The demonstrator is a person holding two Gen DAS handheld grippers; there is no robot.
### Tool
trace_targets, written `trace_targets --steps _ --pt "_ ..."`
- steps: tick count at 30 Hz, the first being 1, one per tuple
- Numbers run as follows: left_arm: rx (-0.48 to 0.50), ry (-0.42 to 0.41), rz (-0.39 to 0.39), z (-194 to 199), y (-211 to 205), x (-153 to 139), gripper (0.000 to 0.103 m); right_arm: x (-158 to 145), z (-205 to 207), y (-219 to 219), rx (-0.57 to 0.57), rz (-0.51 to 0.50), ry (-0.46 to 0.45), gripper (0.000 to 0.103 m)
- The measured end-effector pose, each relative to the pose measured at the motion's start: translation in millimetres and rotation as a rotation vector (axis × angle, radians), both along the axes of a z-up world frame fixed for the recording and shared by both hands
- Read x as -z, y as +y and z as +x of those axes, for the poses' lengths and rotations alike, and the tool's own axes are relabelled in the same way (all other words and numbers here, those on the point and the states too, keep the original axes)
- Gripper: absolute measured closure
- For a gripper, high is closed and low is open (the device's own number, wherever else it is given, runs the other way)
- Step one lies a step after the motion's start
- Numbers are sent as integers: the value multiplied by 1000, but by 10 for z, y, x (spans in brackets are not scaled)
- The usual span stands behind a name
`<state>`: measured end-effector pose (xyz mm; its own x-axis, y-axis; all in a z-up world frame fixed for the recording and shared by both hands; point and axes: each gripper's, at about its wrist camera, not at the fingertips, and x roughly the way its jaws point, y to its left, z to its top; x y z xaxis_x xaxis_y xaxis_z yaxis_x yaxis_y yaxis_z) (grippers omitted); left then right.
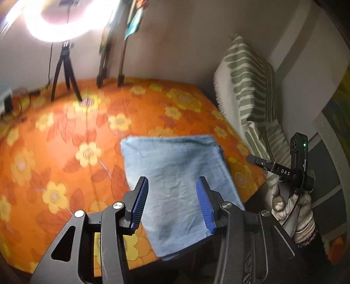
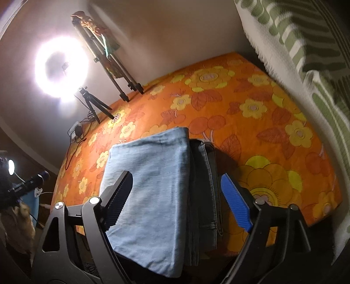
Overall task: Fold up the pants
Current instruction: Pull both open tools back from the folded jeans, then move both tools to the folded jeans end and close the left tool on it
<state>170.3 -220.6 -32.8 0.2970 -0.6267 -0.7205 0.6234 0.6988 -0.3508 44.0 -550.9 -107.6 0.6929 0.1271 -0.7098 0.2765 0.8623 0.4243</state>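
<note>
Pants (image 1: pixel 179 185) lie folded into a light-blue bundle at the near right edge of the bedspread (image 1: pixel 65 135), long axis running away from both grippers. Left gripper (image 1: pixel 172 203) and right gripper (image 2: pixel 175 203) hover spread wide over it, holding nothing, neither clearly nearer.

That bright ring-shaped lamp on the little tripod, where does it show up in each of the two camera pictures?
Left wrist view: the ring light glows at the top left, above its black tripod on the orange flowered bedspread.
Right wrist view: the ring light is at the upper left, tilted, with the tripod just below to the right.
Shared landmark: the folded blue pants in front of each gripper.
</note>
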Motion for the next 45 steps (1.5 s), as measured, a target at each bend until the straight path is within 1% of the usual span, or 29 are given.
trace_targets --steps 3,4,8,13,16,20,22,27,33,39,45 --pt "-22 32 5 79 38 225 57 134 99 33 -32 -5 27 14" --pt "-33 43 7 110 51 305 55 185 146 53 -47 -13 41 13" --pt "-61 106 13 252 78 642 54 322 289 87 -60 -29 75 13" --pt "-68 145 6 364 51 915 54 475 471 51 -51 -23 102 13" --pt "-62 161 -7 411 29 1006 54 564 554 10 -42 -18 123 13" --pt "-60 187 -39 481 20 1108 54 618 590 -24 -41 -47 143 13" --pt "-58 195 -42 518 6 1160 54 651 596 -31 -43 -61 154 13" --pt "-55 215 -53 640 -43 1207 54 789 651 -60 -66 -47 177 13" --pt "-61 217 -52 740 -74 1235 54 887 751 -113 -78 0 159 12" --pt "-59 197 -29 735 -132 1268 54 893 839 -86 -95 -2 126 11" --pt "-56 195 -28 754 -175 1289 54 899 886 -13 -128 -17 102 11"
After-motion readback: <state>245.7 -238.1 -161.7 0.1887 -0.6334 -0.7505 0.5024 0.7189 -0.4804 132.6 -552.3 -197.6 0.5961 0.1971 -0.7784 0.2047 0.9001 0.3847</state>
